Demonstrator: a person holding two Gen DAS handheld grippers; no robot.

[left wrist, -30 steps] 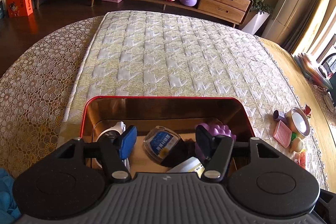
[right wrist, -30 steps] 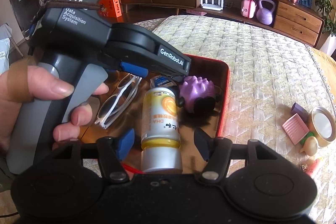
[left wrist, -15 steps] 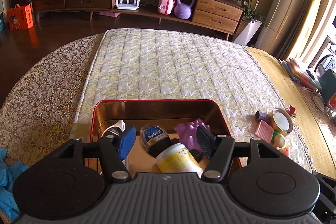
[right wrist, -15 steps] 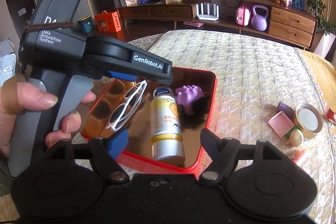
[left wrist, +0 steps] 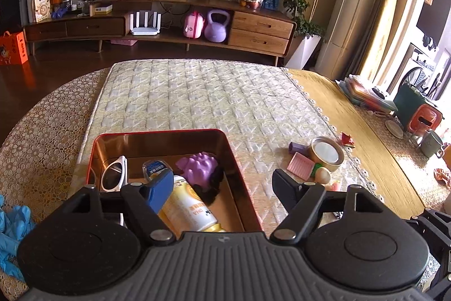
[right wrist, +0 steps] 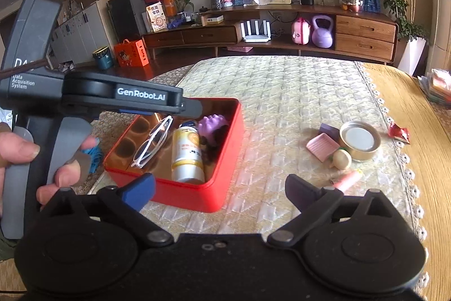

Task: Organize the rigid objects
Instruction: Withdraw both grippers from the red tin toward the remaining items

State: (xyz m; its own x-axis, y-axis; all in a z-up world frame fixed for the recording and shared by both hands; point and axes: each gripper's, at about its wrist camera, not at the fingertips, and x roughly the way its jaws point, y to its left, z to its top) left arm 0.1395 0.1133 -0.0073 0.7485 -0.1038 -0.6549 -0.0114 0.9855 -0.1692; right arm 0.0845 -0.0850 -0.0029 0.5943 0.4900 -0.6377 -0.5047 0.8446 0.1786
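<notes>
Going left to right: far left, a person's hand (right wrist: 17, 157) is wrapped round the grey handle of the left gripper (left wrist: 222, 185), whose body sticks out over the left end of the red tin (right wrist: 225, 157). Its jaws are opening and stand fairly wide, nothing pinched between them; in its own view they hover above the near edge of the tin. There's some crumpled blue stuff (left wrist: 11, 227) on the lace tablecloth (left wrist: 42, 126) at the very left.

The tin sits on the quilted mat (right wrist: 282, 92), left of centre. Inside, from left: white sunglasses (right wrist: 153, 141) leaning along the left side, a yellow-and-white bottle (right wrist: 187, 153) lying on its side with its cap pointing to the far end, a small blue-labelled jar (left wrist: 156, 167) just past it, and a purple spiky ball (right wrist: 212, 124) touching a dark fuzzy thing at the far right corner.

The right gripper (right wrist: 220, 189) is near the camera, jaws opening and really wide, empty, with the tin's near right corner and bare mat showing between them.

Right of that, well apart from the tin, a loose cluster: pink ridged dish (right wrist: 322, 146), small purple block (right wrist: 329, 129), gold round tin (right wrist: 360, 140), a cream egg-shaped thing (right wrist: 342, 159), a pink tube (right wrist: 348, 179), and a red wrapper (right wrist: 398, 133) furthest right
</notes>
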